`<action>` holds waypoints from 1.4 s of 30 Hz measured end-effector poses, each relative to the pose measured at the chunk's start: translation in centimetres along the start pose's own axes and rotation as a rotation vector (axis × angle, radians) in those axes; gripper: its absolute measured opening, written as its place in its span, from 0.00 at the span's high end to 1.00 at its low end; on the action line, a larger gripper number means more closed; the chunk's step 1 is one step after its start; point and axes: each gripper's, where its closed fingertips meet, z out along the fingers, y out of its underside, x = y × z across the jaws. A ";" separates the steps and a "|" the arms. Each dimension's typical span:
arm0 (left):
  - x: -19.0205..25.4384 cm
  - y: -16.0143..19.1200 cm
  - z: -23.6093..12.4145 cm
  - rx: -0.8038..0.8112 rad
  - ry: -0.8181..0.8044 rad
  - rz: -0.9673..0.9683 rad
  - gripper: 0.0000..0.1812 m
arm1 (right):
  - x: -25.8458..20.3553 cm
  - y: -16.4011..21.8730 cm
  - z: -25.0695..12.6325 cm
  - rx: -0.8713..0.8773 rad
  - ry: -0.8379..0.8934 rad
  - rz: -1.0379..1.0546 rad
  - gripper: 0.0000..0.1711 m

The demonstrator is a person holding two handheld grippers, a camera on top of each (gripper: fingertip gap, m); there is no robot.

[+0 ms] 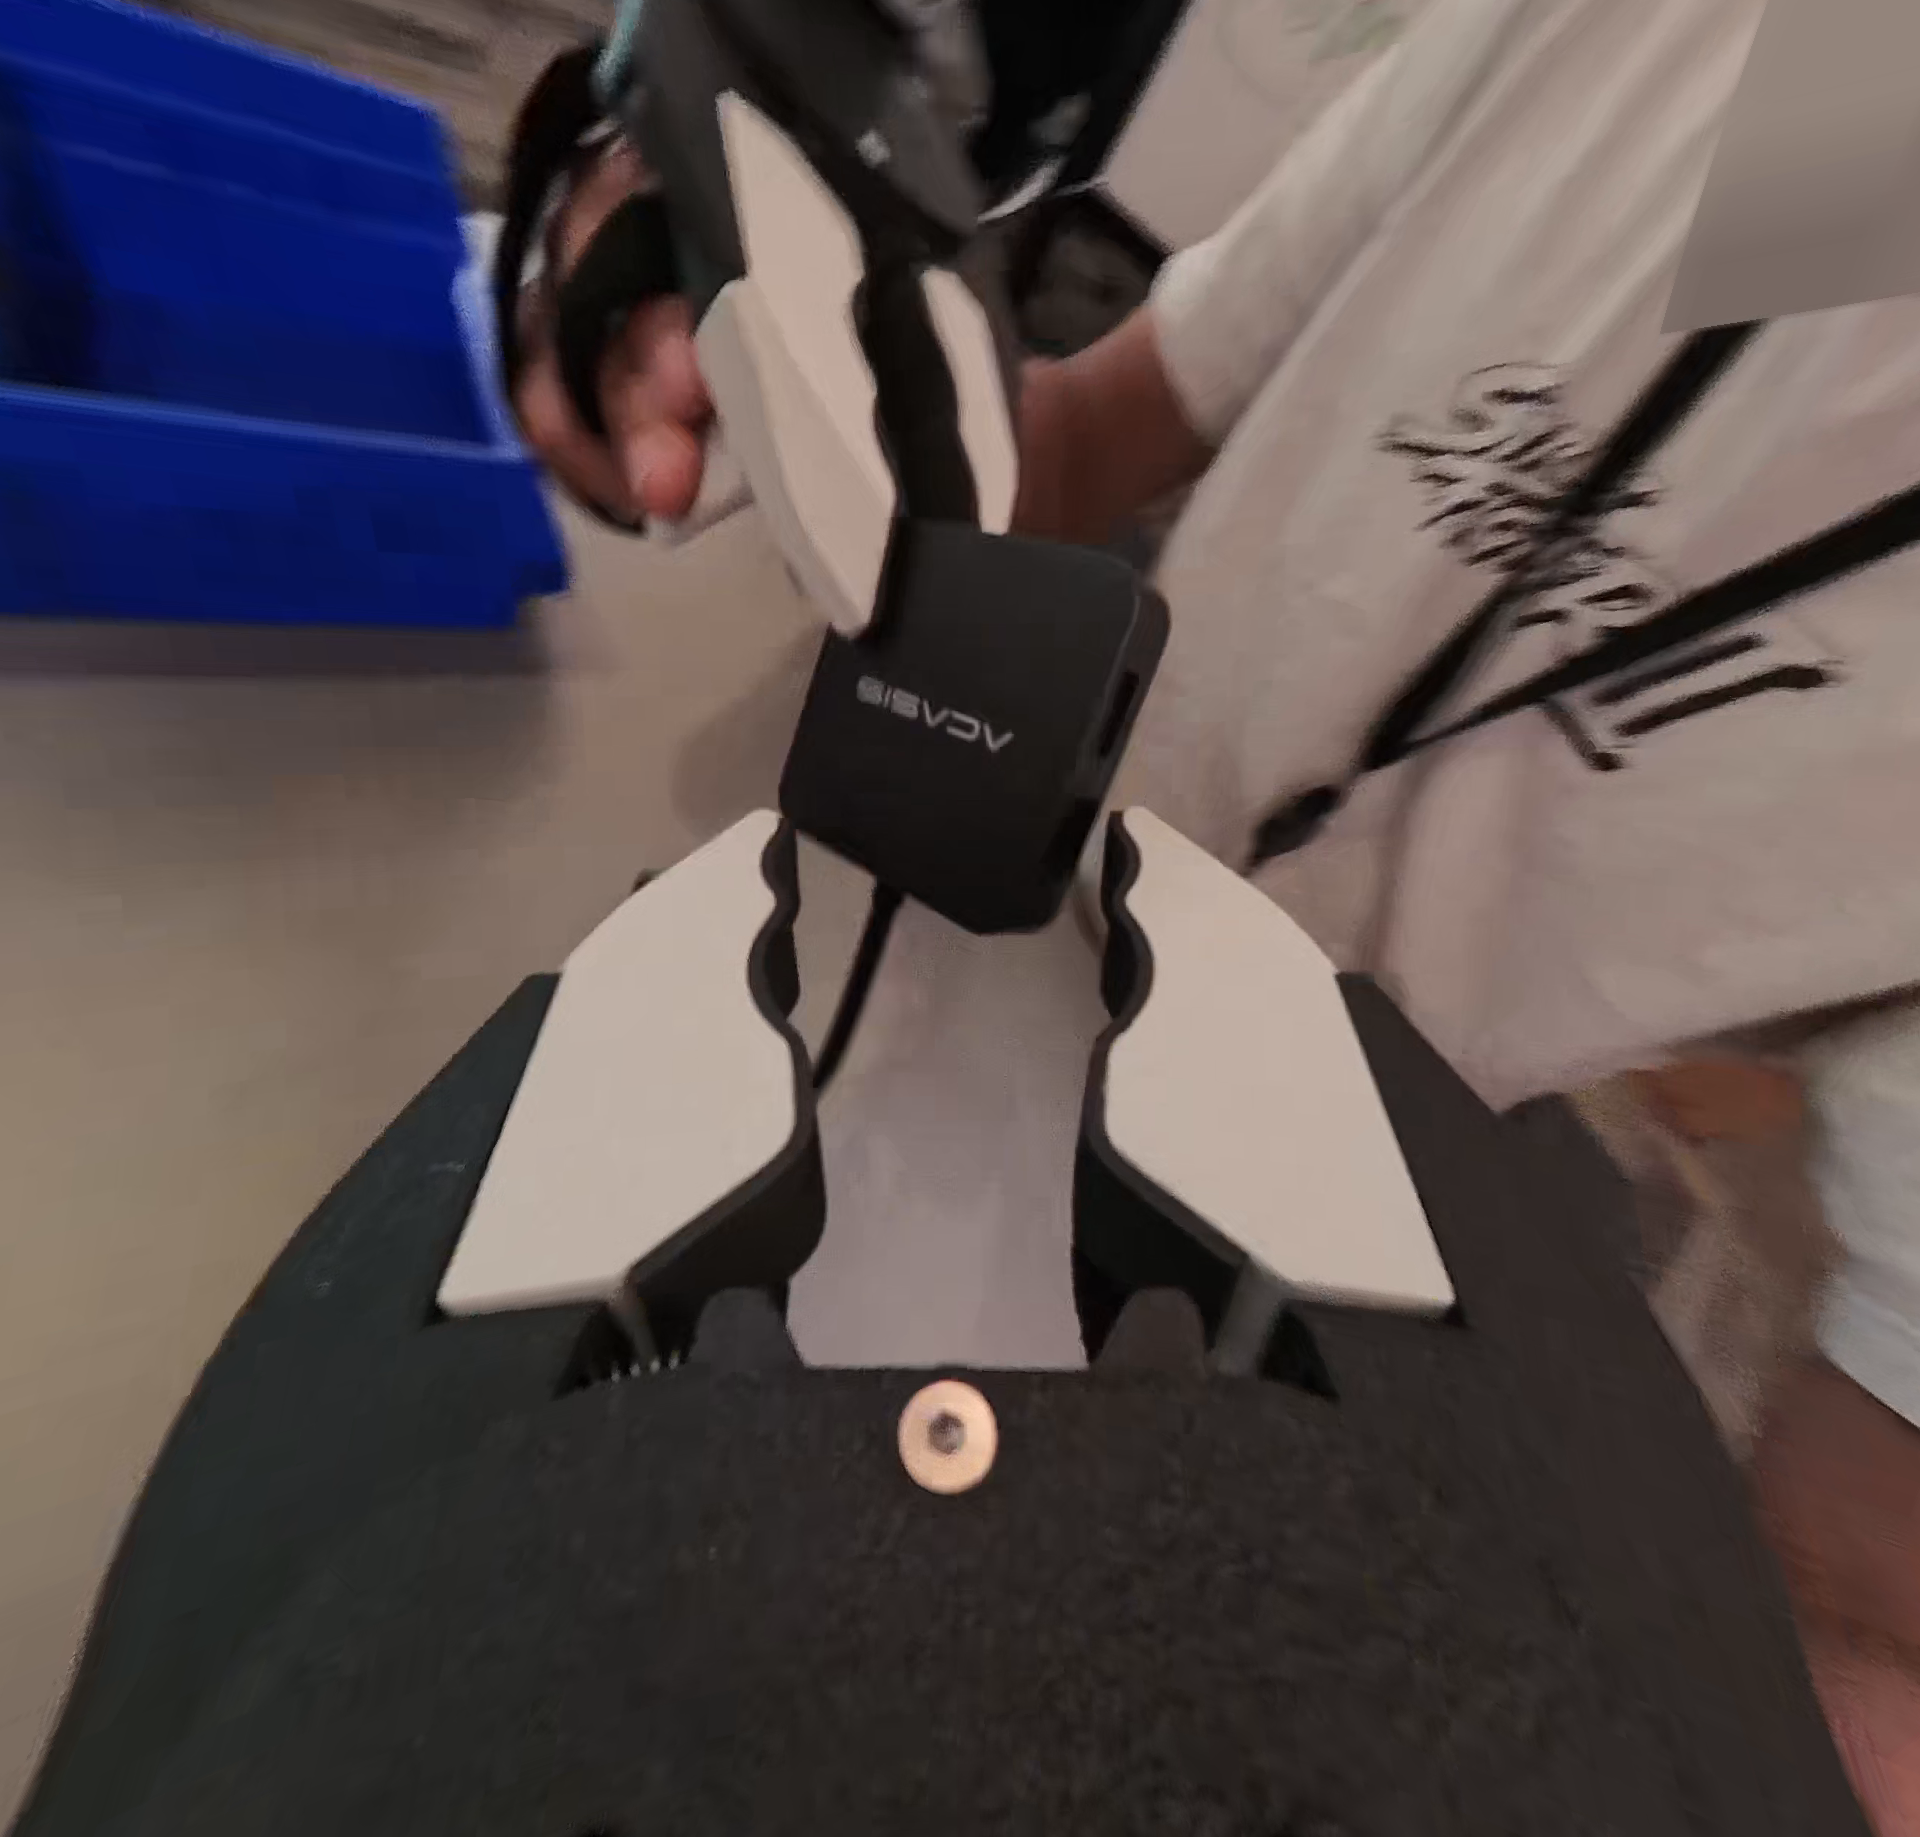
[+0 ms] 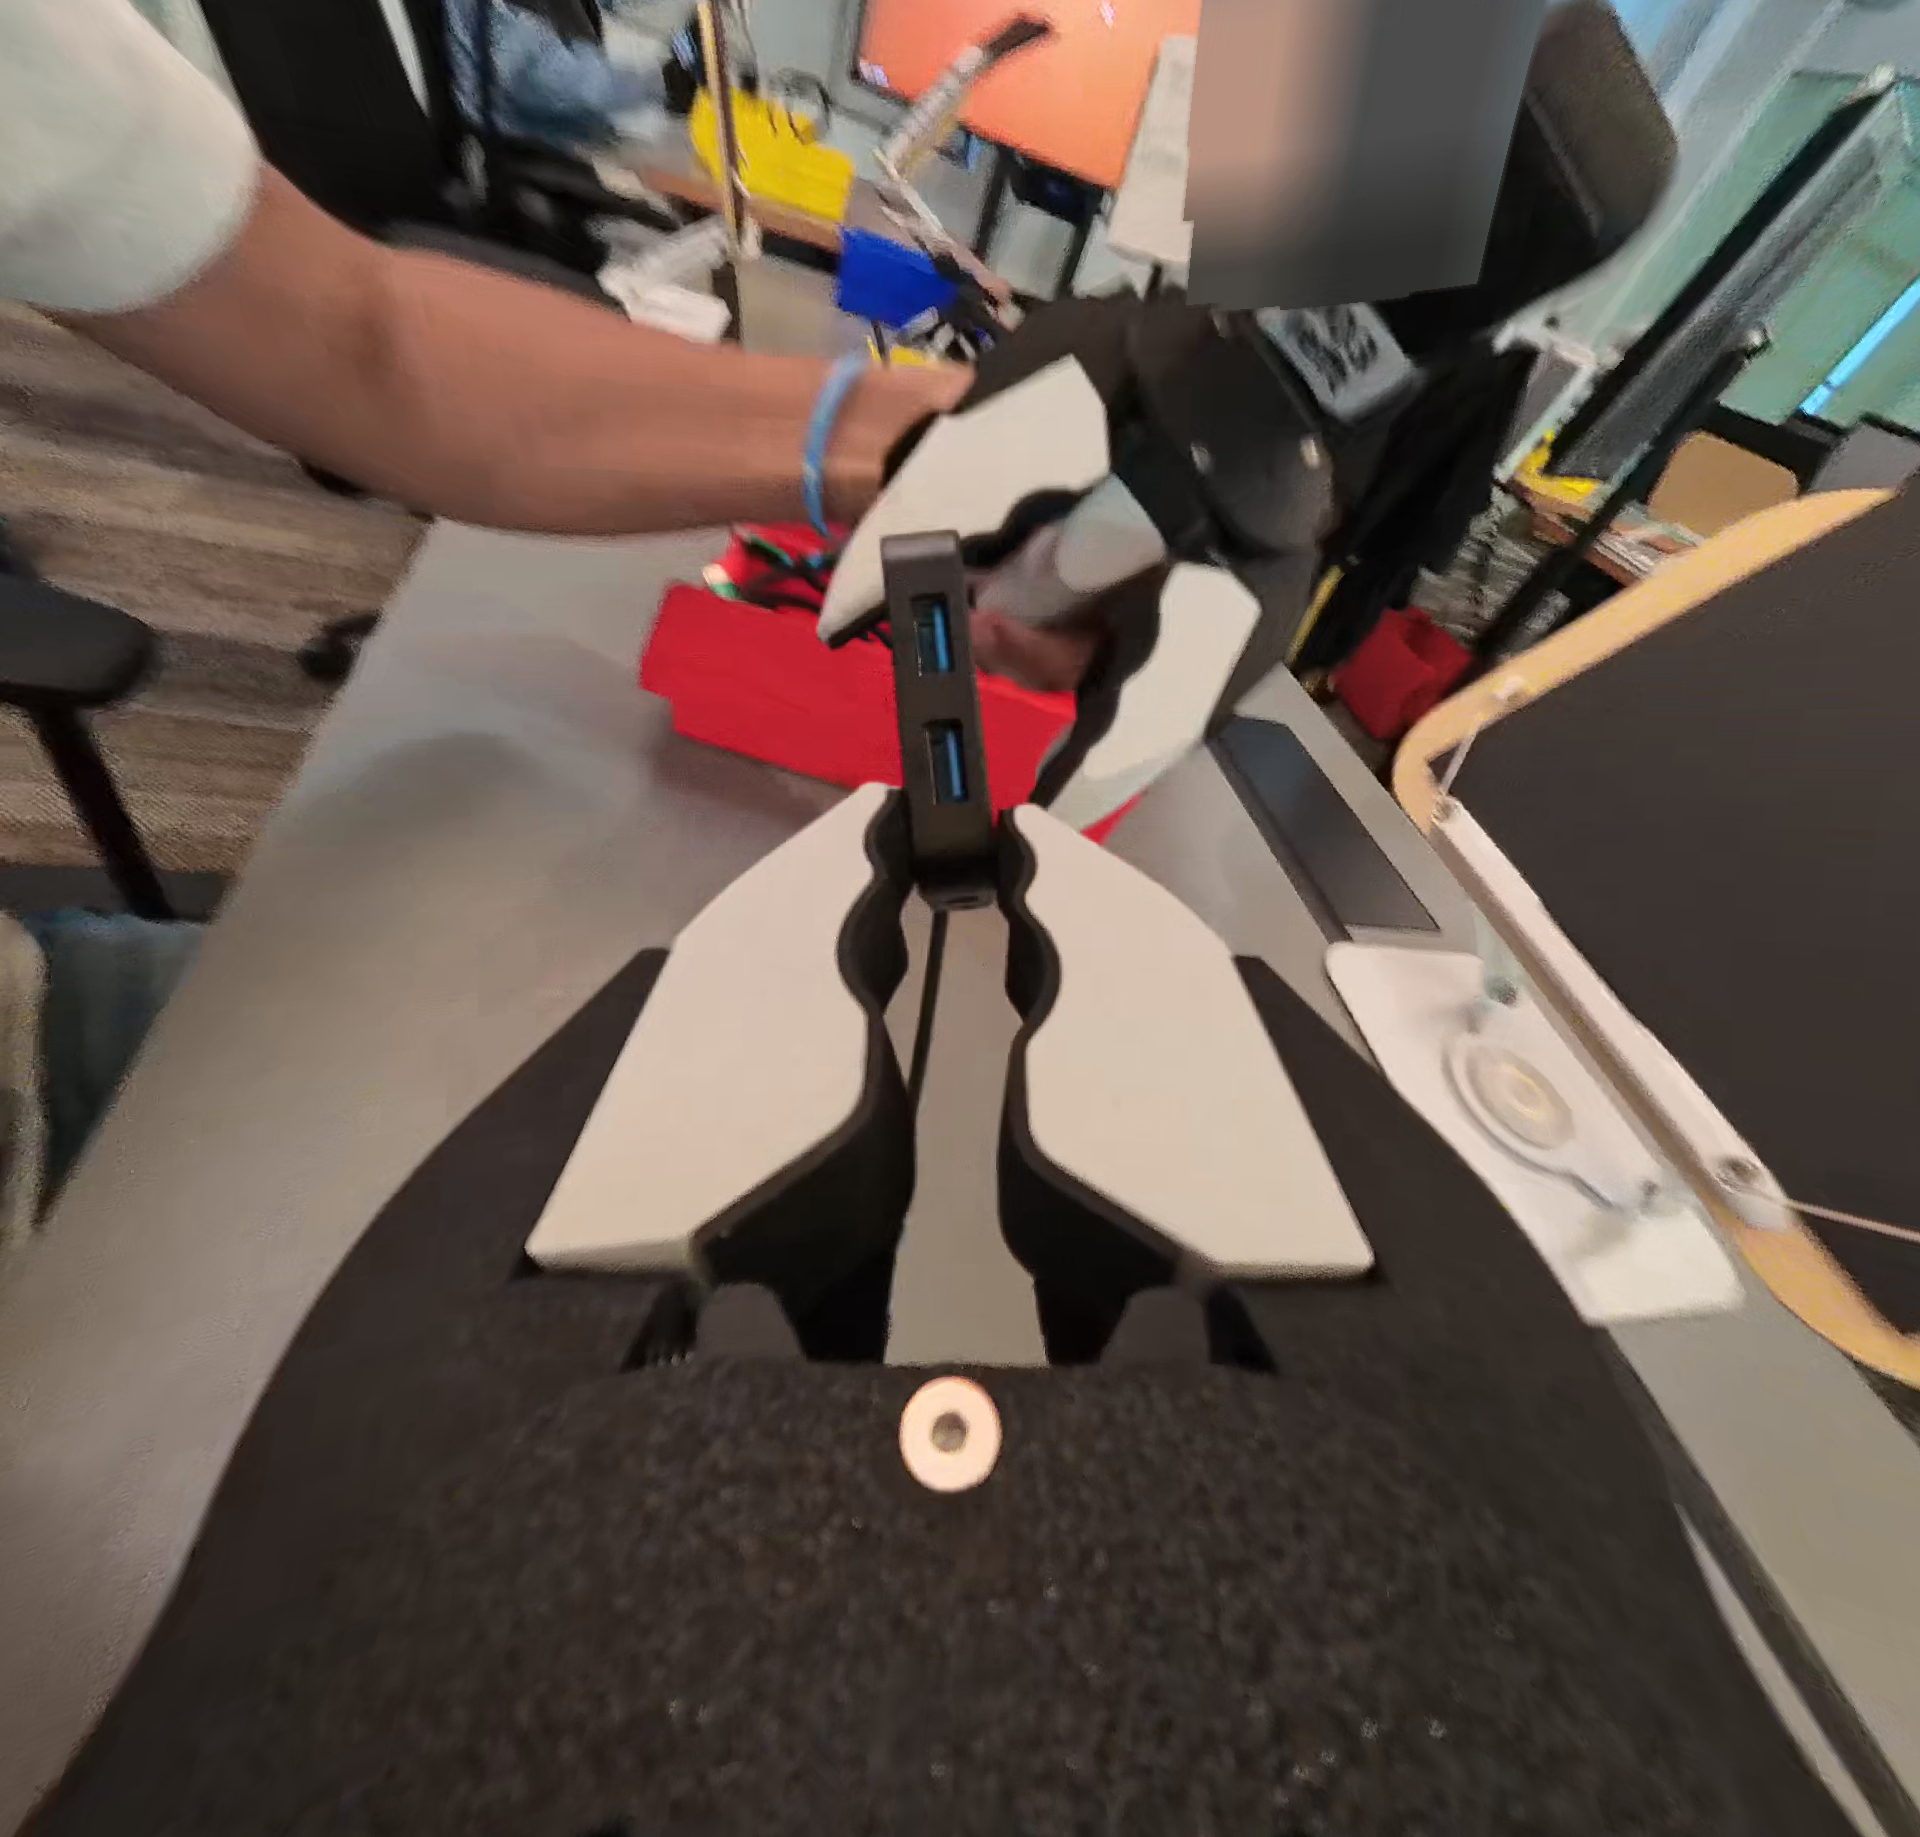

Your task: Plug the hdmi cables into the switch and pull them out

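My right gripper pinches the near end of the switch, a flat black box held on edge; my two grey fingers clamp its lower end from either side. Two blue ports on its narrow face look back at me, one above the other, and a thin black cable drops from its bottom end toward 6 o'clock between my fingers.

My left gripper stands spread, its fingertips apart on either side of the same switch; I cannot tell whether they touch it. From this side I see its broad black face, and at 12 o'clock the right gripper grips its far end.

In the right wrist view, the left gripper sits at 12 o'clock, its fingers flanking the switch's top. Beyond it a red bin rests on the grey table. In the left wrist view, blue bins stand at 10 o'clock and a white printed shirt fills 2 o'clock.
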 end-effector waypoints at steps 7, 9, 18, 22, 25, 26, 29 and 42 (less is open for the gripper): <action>-3.2 2.7 0.1 -0.208 -0.648 0.209 0.69 | 0.8 4.8 2.1 -0.402 0.133 -0.180 0.91; -3.6 3.4 1.0 -0.252 -0.710 0.248 0.78 | 0.2 5.0 2.9 -0.423 0.126 -0.186 0.91; -0.8 1.9 0.9 -0.009 -0.677 0.414 0.93 | -1.4 1.5 2.6 -0.066 -0.010 -0.006 0.89; 2.0 -0.3 -0.6 0.264 -0.592 0.485 0.93 | -1.9 1.9 2.3 -0.035 -0.073 0.066 0.76; 2.7 -0.8 -0.7 0.365 -0.529 0.471 0.93 | -2.8 0.7 2.8 0.053 -0.124 0.091 0.79; 2.7 -0.8 -0.6 0.386 -0.511 0.467 0.93 | -3.1 0.2 3.0 0.082 -0.140 0.102 0.81; 2.7 -1.0 0.2 0.463 -0.466 0.451 0.93 | -2.7 -1.0 2.9 0.161 -0.060 0.039 0.91; 2.3 -0.9 2.2 0.655 -0.433 0.445 0.93 | -3.0 -3.0 1.5 0.294 -0.099 0.141 0.91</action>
